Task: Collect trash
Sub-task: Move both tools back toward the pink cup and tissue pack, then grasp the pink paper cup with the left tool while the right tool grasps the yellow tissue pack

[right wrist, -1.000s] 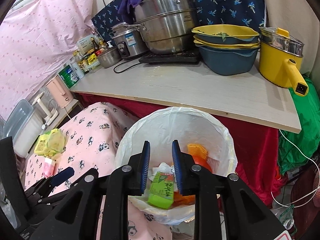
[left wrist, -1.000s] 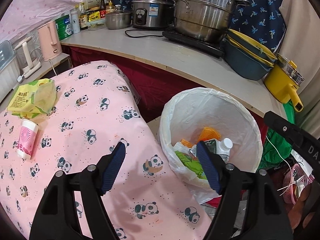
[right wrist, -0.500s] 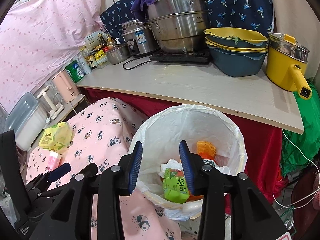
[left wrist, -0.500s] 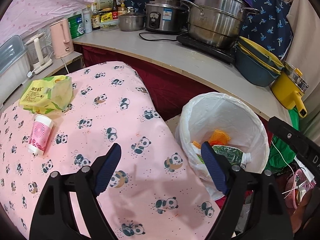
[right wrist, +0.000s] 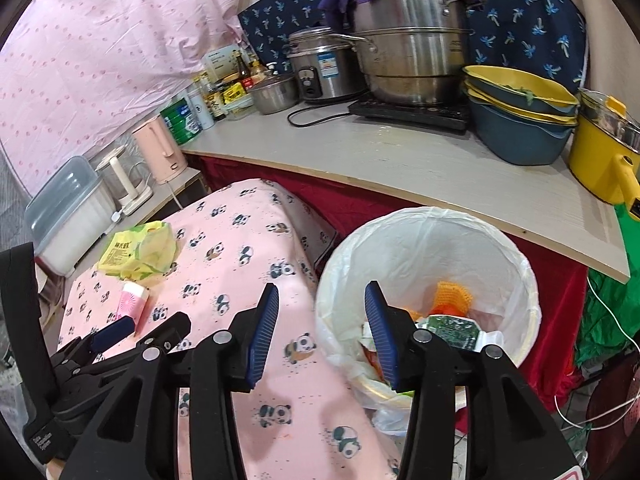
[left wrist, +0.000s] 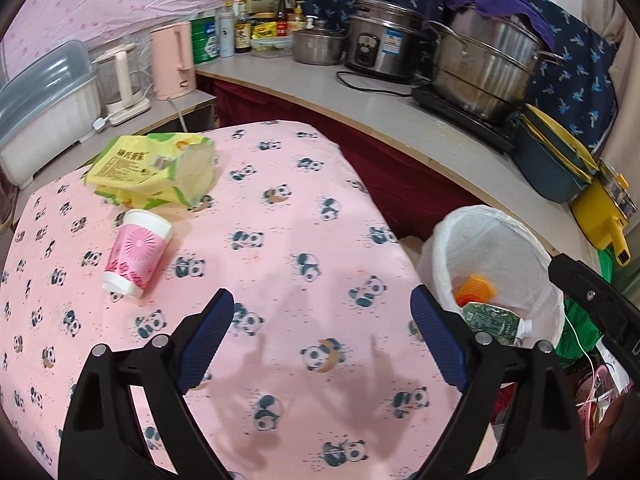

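The left gripper point(left wrist: 322, 336) hangs over the pink panda cloth point(left wrist: 280, 240), its fingers point(left wrist: 208, 336) wide and still opening, nothing between them. Ahead and to its left a pink cup point(left wrist: 136, 252) lies on its side on the cloth, and just beyond it, close but apart as far as can be told, sits a yellow packet point(left wrist: 156, 168). The stretch of cloth between the fingers and the cup is bare, with open room all the way to the far edge, where the cloth drops off toward the red skirt of the bench point(left wrist: 400, 128).

The right gripper point(right wrist: 320, 332) is poised at the cloth's right edge, one finger over the cloth, the other over the rim of the white-lined bin point(right wrist: 440, 240). Its fingers point(right wrist: 264, 328) stand partly apart and are opening, empty. In the bin lie a green bottle point(right wrist: 452, 330) and an orange scrap point(right wrist: 454, 292). The bin stands just beside the cloth's edge, under the bench's front lip. The left gripper shows at this view's lower left, near the cup
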A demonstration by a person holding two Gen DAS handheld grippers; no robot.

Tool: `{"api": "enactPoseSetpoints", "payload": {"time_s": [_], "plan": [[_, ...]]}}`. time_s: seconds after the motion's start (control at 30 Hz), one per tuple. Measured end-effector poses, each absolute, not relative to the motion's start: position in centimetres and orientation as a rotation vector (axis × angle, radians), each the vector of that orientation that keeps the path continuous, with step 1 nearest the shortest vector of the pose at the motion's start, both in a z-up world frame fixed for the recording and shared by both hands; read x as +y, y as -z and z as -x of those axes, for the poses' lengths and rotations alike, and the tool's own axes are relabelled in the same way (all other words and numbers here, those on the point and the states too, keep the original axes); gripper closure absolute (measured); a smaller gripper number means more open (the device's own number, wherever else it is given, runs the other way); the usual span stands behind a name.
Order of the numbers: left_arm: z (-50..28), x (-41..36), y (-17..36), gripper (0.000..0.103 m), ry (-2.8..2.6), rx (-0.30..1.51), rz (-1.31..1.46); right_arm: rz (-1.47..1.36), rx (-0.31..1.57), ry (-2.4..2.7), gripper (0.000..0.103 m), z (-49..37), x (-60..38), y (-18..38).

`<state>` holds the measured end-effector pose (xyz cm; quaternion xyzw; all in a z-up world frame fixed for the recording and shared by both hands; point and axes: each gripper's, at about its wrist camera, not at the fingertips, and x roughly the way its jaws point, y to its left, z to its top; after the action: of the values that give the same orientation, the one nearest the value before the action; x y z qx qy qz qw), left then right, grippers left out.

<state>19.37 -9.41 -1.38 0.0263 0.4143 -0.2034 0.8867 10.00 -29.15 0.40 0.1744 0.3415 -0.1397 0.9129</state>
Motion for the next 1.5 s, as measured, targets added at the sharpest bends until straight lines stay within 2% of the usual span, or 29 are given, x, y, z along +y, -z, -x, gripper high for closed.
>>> {"api": "enactPoseSetpoints", "payload": {"time_s": [0.13,0.73,1.33,1.4,1.5], "plan": [[-20.2,-7.0,1.7,0.014,0.375,0.859,-0.043,-0.343,0.711,0.26,0.054,-11.1,-27.4,-0.4],[-24.5,1.8,5.3,0.013,0.217,0.895,-0.048,-0.299,0.782,0.16,0.05,-16.2,-20.3,1.6],[-28.3,2.5,8.3,0.014,0.223,0.883,-0.164,-0.29,0.861,0.087,0.05,-22.7,-16.8,5.2],[-28.6,2.2,8.4,0.016,0.235,0.888,-0.157,-0.299,0.868,0.082,0.05,-23.4,-16.8,5.6],[-29.3,1.9,8.7,0.029,0.245,0.905,-0.155,-0.303,0.877,0.073,0.05,-24.5,-16.5,6.1]]}}
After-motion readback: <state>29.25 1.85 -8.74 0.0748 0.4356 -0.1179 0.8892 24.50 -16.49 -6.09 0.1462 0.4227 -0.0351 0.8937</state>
